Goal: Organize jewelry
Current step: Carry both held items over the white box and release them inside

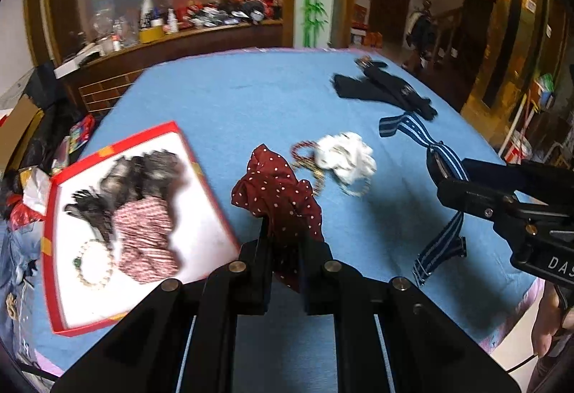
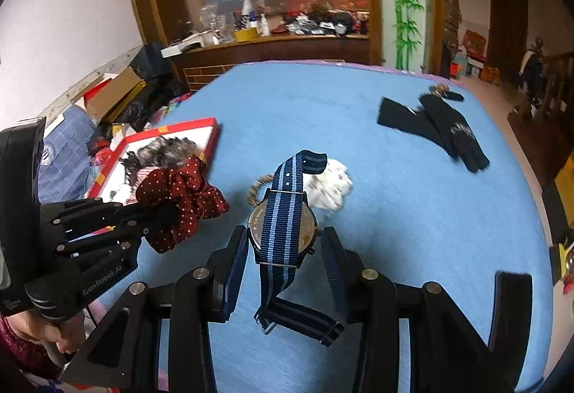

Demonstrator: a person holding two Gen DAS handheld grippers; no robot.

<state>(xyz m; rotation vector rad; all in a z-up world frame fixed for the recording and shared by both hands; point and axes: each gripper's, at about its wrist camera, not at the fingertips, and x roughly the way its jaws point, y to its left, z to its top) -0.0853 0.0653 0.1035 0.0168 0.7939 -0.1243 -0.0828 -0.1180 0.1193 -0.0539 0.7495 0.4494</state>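
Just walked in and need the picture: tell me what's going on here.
A person is sorting accessories on a blue table with two handheld grippers. The left gripper is shut on a red dotted scrunchie, near the red box that already holds scrunchies and a bead bracelet. The right gripper is open around a striped watch. A white scrunchie still lies loose.

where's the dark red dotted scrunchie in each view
Left wrist view: the scrunchie sits at centre, held in the left gripper, just right of the red box.
Right wrist view: the scrunchie is at left of centre, in front of the red box.
Shared landmark: the white scrunchie, lying beyond it on the blue table.
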